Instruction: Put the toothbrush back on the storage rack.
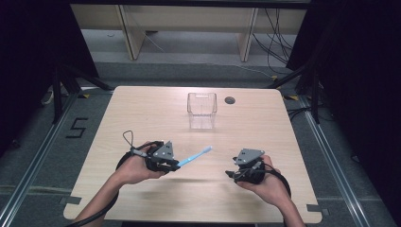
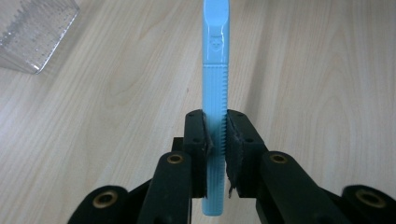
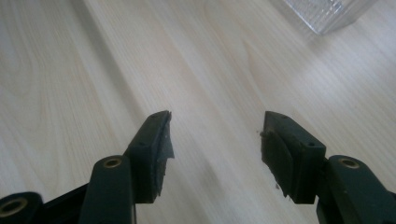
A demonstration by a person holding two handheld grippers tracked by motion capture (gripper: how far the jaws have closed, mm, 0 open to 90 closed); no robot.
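Blue toothbrush (image 2: 215, 93) — clamped in left claw (image 2: 215, 135) | right claw (image 3: 215, 140) agape

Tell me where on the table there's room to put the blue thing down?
Lots of room. The wooden table is bare left and right of the clear box, and between the box and both grippers. The near edge is crowded: the left gripper holding the blue toothbrush, and the open right gripper.
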